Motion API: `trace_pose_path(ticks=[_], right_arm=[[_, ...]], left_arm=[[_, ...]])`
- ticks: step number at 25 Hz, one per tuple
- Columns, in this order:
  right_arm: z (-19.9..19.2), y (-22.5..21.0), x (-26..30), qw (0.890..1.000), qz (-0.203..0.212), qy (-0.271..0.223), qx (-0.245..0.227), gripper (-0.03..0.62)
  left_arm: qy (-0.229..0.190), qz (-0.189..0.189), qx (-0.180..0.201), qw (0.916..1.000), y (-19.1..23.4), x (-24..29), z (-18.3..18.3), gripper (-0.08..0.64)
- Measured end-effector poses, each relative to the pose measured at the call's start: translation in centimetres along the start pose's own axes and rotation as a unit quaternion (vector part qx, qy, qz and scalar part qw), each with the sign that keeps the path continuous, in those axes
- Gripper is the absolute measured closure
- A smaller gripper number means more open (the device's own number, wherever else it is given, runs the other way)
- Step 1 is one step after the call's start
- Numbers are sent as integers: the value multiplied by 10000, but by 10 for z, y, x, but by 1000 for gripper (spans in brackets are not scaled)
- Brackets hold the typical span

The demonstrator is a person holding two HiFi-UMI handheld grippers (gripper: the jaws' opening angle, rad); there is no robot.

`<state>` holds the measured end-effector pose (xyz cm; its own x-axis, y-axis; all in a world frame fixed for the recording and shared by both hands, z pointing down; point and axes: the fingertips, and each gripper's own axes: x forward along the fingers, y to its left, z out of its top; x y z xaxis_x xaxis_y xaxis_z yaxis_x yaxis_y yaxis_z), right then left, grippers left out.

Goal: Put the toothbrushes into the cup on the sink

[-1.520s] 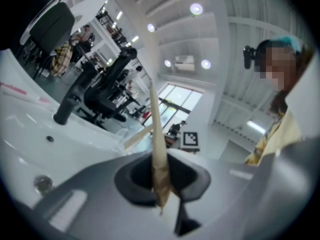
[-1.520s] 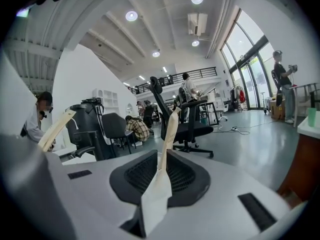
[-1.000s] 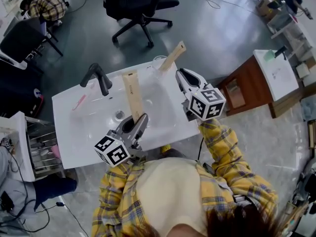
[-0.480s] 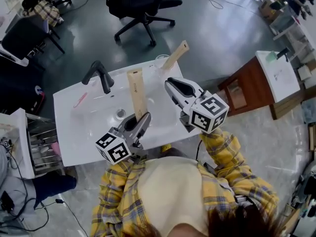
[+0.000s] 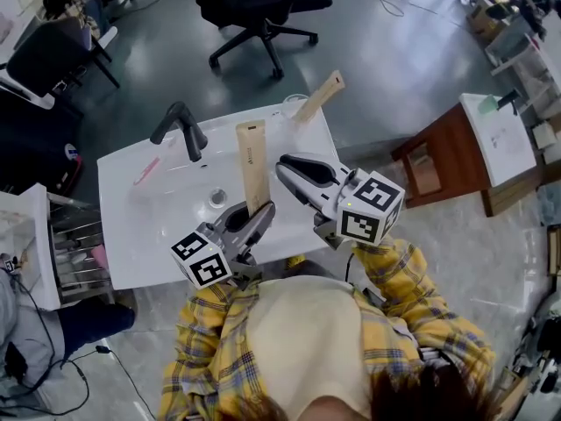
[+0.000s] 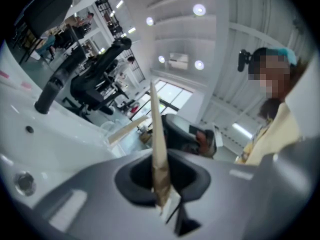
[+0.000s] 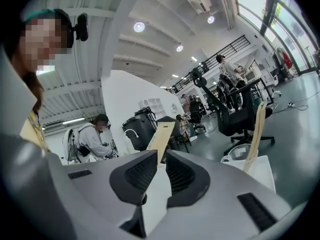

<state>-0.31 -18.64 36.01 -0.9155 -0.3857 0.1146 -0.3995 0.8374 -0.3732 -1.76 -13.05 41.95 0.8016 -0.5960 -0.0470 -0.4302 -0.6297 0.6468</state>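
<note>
Standing nearly upright over the basin, a boxed toothbrush (image 5: 251, 163) is clamped by its lower end in the left hand-held gripper (image 5: 256, 214), whose jaws press on both of its flat sides. Just beside it, at its 3 o'clock, the right hand-held gripper (image 5: 287, 167) has its jaws almost together with nothing between them. The cup (image 5: 292, 108) sits at the sink's (image 5: 136, 235) 1 o'clock corner, and a second boxed toothbrush (image 5: 321, 96) leans out of it. The faucet (image 5: 181, 130) stands at 11 o'clock, and a pink toothbrush (image 5: 145, 170) lies at 9 o'clock.
</note>
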Motion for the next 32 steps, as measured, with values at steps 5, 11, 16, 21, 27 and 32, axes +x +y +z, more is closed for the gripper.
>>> trace_pose_path(ticks=[5,11,16,21,27,32], right_arm=[[0,9,4,9995,236,11,229,572],[3,17,8,9980,482,66,409,505],[3,28,11,9928,856,16,837,495],[6,37,11,9879,1202,125,974,495],[4,38,11,9866,1311,285,925,511],[5,42,9,9835,1502,280,966,552]], left_arm=[[-46,-428,-86,9990,-8,-1,0,529],[-171,-1020,-317,9941,-18,-3,4,529],[43,-1390,-250,9900,-28,-6,-5,529],[208,-1692,-336,9848,-37,-6,-10,529],[363,-1739,-404,9833,-36,-8,-13,529],[427,-1697,-342,9840,-35,-8,-16,529]])
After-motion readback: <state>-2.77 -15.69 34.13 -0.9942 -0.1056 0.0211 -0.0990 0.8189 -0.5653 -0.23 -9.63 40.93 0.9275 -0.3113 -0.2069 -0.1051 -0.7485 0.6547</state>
